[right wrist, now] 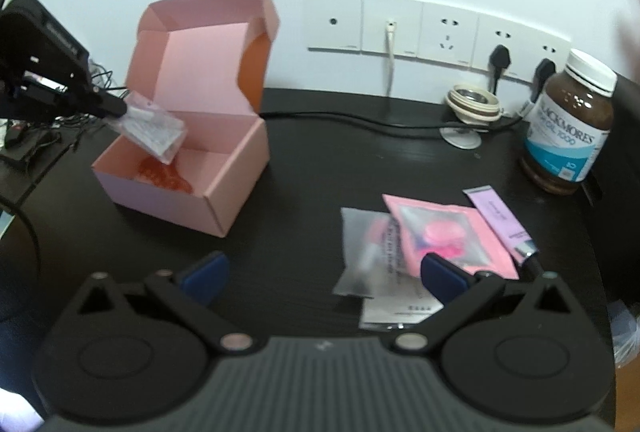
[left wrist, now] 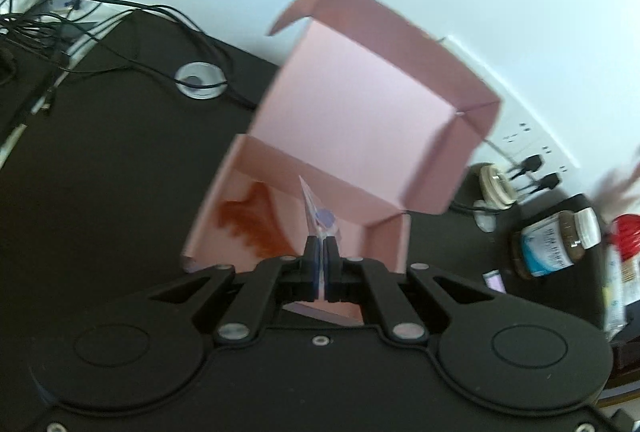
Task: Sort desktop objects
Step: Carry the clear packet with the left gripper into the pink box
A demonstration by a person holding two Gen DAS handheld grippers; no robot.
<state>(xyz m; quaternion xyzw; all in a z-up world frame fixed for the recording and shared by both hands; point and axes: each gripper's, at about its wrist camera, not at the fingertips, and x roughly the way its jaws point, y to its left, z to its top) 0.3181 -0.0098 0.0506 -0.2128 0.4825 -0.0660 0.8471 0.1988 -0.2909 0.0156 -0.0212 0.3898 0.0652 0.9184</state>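
I hold the clear sachet (right wrist: pixel 154 130) pinched in my left tongs (left wrist: pixel 320 256) over the open pink box (right wrist: pixel 224 200) for dropping in, right tongs (right wrist: pixel 320 274) wide and empty above the desk (right wrist: pixel 320 168).

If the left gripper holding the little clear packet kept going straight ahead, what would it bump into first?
Probably the inside of the pink box: the left gripper, shut on the packet, points into it, near the orange comb. Depth is unclear.

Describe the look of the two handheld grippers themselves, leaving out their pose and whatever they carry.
Both are matte black plastic. The left gripper has two round housings, angular linkage arms with silver pivot rivets, and dark fingers lined in blue. The right gripper matches, with a grey ribbed body panel and blue finger pads. No sleeves or hands show.
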